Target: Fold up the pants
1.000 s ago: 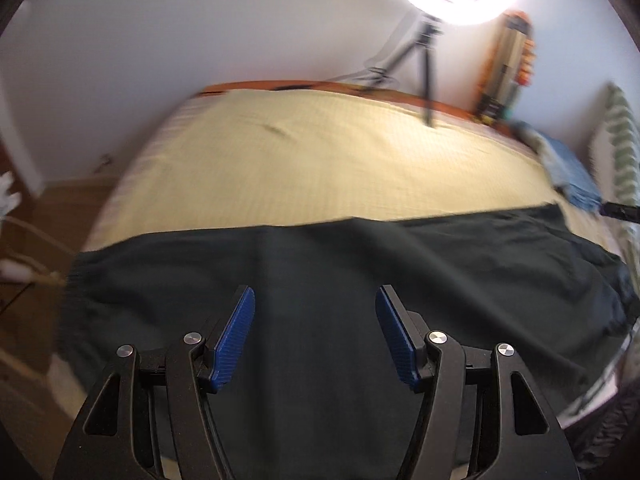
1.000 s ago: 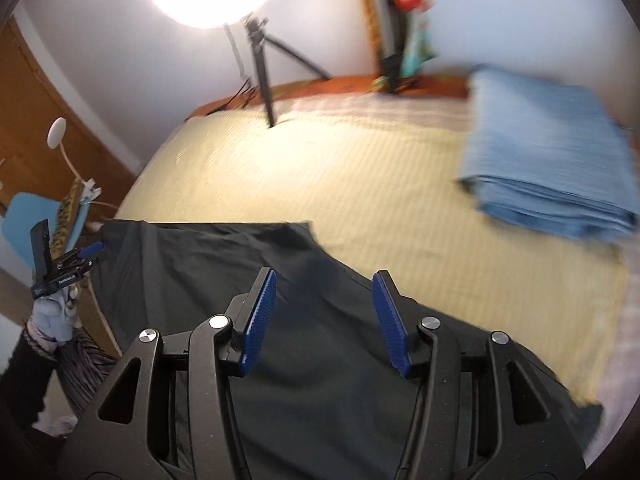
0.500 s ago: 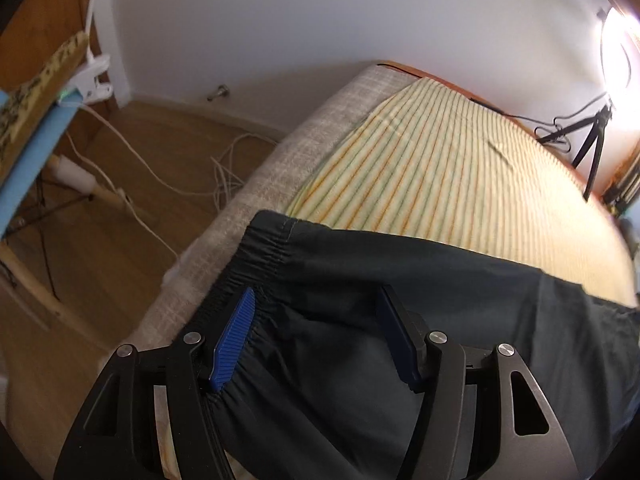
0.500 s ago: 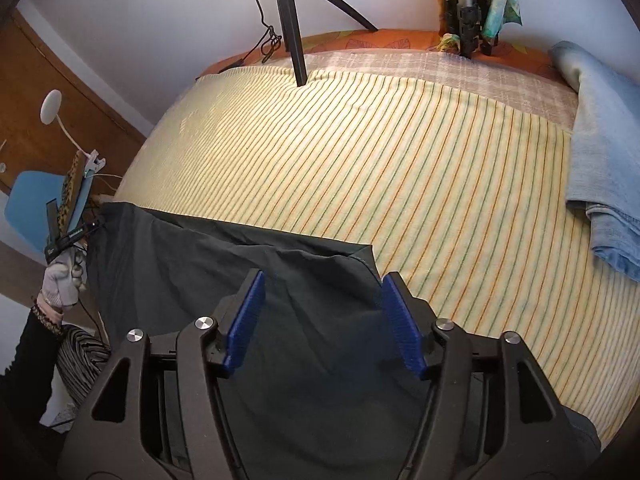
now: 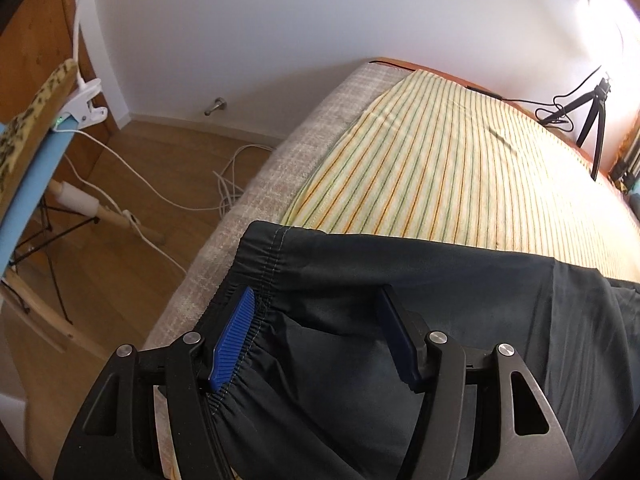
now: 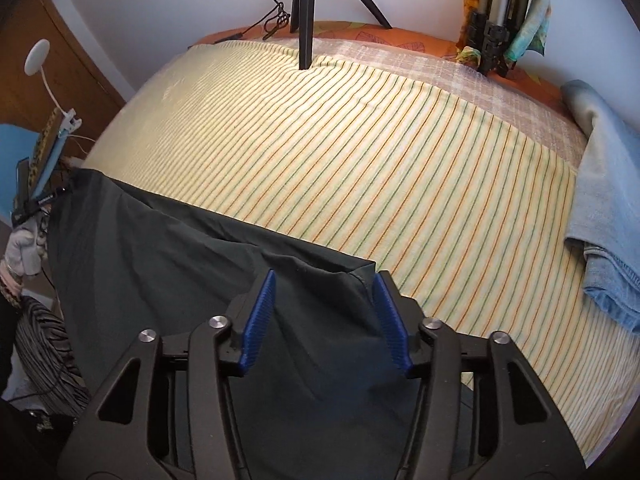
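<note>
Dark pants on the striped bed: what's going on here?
A person with a gripper in each hand is starting to fold the dark pants, spread on the striped sheet. The left gripper is open over the elastic waistband; the right gripper is open at the hem corner. Neither has closed yet.

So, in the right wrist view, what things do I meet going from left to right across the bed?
dark pants → striped sheet → folded blue jeans
</note>
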